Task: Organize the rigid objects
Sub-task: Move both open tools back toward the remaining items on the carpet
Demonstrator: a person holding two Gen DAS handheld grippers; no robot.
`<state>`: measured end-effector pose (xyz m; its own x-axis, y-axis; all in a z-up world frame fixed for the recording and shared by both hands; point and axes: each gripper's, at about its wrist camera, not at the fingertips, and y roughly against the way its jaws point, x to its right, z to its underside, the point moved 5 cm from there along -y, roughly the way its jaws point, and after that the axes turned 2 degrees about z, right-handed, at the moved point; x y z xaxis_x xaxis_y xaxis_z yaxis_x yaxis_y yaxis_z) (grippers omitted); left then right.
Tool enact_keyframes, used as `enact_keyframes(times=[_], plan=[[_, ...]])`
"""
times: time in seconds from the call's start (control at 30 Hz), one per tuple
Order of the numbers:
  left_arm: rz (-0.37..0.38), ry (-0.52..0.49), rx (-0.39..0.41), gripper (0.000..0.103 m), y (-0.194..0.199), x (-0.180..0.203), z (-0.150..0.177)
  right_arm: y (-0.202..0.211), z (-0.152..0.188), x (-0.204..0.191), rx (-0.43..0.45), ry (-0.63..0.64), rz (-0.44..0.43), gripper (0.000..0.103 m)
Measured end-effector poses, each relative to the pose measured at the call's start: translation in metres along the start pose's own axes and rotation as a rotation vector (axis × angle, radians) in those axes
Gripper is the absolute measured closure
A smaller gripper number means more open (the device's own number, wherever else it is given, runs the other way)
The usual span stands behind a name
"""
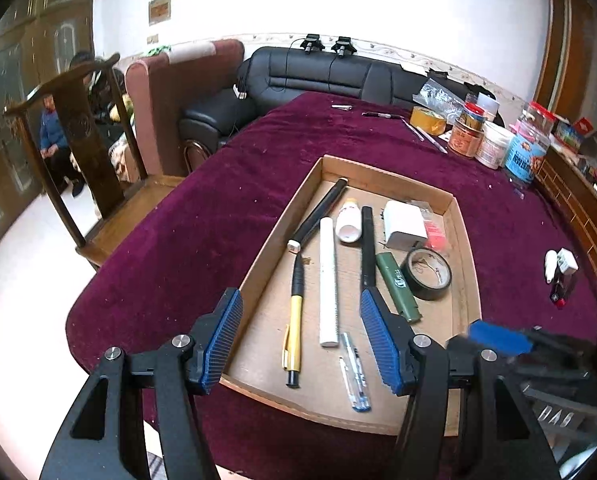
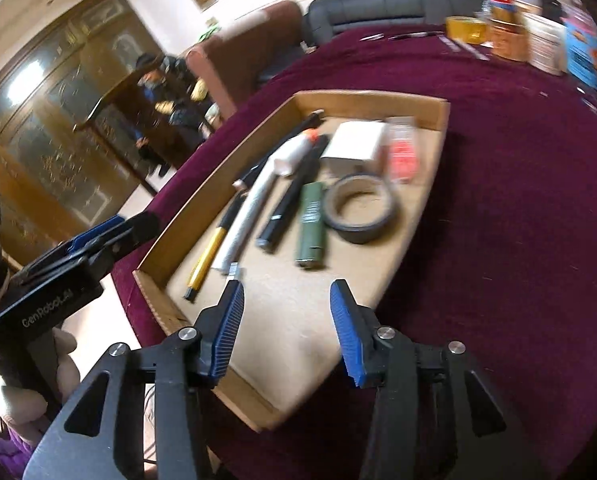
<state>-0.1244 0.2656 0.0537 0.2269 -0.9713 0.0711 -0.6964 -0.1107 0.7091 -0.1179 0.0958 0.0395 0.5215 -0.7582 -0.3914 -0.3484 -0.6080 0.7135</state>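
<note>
A shallow cardboard tray (image 1: 464, 240) lies on the purple table. It holds a yellow pen (image 1: 295, 320), a white tube (image 1: 328, 280), a black stick (image 1: 367, 248), a green lighter (image 1: 398, 286), a black tape roll (image 1: 428, 274), a white bottle (image 1: 348, 220), a white box (image 1: 404, 224) and clear pens (image 1: 354, 372). My left gripper (image 1: 302, 340) is open and empty above the tray's near end. My right gripper (image 2: 286, 328) is open and empty over the tray's (image 2: 438, 120) near corner; it also shows blurred in the left wrist view (image 1: 498, 338).
Jars and a yellow tape roll (image 1: 428, 120) stand at the table's far right, with pens (image 1: 382, 115) nearby. Small items (image 1: 560, 268) lie at the right edge. A wooden chair (image 1: 86, 152), armchair and black sofa (image 1: 318, 76) stand beyond the table.
</note>
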Motion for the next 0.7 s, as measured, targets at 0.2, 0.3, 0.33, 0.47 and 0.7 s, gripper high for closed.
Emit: enact_keyframes(times=[0.2,0.3,0.33,0.47,0.7], plan=[[-0.006,-0.047,-0.003,0.047,0.006,0.022,0.002,0.03,0.006,0.038,0.052,-0.057,0.037,0.059],[-0.007,-0.068,-0.005,0.047,0.008,0.033,0.003,0.044,0.01,0.059,0.085,-0.081,0.072,0.05],[-0.006,-0.076,-0.006,0.047,0.009,0.036,0.004,0.048,0.011,0.066,0.094,-0.096,0.08,0.049],[-0.005,-0.109,-0.014,0.047,0.009,0.051,0.004,0.065,0.016,0.098,0.123,-0.166,0.104,0.049],[0.031,-0.148,-0.045,0.047,0.005,0.075,0.009,0.108,0.021,0.167,0.199,-0.3,0.177,0.049]])
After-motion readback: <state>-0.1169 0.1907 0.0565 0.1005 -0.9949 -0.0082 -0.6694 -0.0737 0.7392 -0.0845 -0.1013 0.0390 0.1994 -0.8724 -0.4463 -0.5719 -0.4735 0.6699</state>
